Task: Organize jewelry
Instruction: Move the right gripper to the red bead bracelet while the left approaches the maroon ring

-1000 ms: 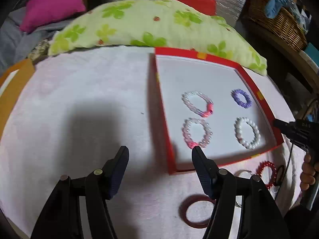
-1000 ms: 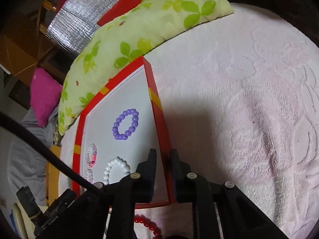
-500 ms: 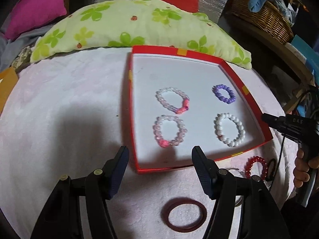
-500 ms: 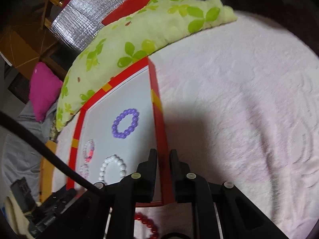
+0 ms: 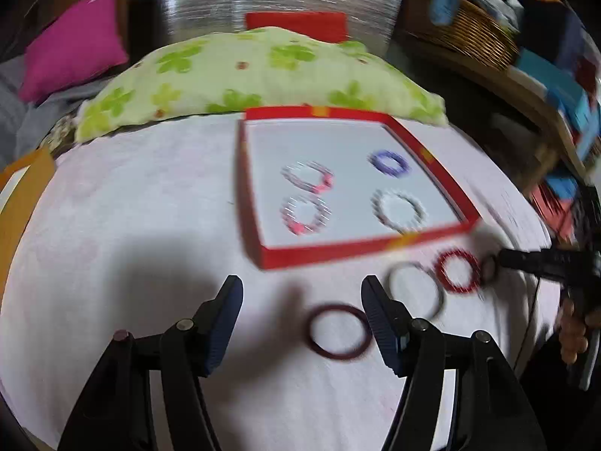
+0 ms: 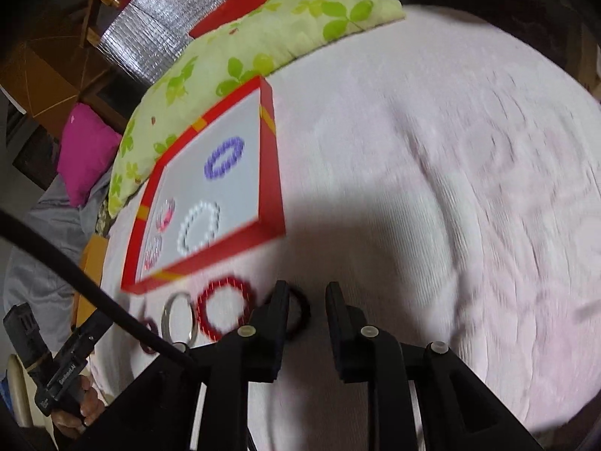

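Four beaded bracelets already lie in the red box (image 5: 360,253): a purple one (image 5: 389,163), a white one (image 5: 399,210) and two pale ones with pink accents (image 5: 308,176) (image 5: 305,215). That part of the sorting looks done.

Four rings wait outside, in a row on the pink-covered bed (image 5: 131,195) just in front of the box: a dark red bangle (image 5: 338,330), a silver bangle (image 5: 415,289), a red beaded bracelet (image 5: 458,271) and a black ring (image 6: 296,310). Judged by count, the task is about half done.

The left gripper (image 5: 300,308) hovers with its fingers spread wide, empty, the dark red bangle just ahead between them. The right gripper (image 6: 306,293) has its fingers a little apart and grips nothing; the black ring sits right at its left finger. Both views are blurred, so finer detail cannot be told.
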Demonstrator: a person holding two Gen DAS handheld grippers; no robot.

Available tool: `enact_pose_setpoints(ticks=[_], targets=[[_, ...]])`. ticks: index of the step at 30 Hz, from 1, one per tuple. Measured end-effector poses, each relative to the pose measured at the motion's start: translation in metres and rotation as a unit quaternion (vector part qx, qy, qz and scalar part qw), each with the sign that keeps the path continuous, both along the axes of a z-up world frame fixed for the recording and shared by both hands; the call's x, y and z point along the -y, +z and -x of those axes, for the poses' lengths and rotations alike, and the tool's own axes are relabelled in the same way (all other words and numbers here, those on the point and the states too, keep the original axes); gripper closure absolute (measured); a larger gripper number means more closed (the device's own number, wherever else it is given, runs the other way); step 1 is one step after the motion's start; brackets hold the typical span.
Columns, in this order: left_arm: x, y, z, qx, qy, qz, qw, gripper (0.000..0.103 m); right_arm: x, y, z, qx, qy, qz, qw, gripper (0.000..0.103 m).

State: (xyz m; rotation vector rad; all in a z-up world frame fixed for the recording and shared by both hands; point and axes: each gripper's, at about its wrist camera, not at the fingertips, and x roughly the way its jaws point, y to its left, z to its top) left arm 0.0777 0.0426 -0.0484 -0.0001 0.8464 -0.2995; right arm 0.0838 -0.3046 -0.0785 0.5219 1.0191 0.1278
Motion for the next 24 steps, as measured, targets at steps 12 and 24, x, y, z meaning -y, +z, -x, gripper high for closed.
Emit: enact_pose_setpoints(ticks=[12, 24], targets=[[0.044, -0.02, 0.002, -0.014, -0.061, -0.034, 0.9975, 0.037, -0.041, 0.0, 0.002, 0.036, 0.044, 0.15, 0.987, 0.092], [0.083, -0.033, -0.001, -0.017, -0.117, -0.06, 0.9912, 0.052, -0.036, 0.0, -0.002, 0.041, 0.022, 0.151, 0.987, 0.095]])
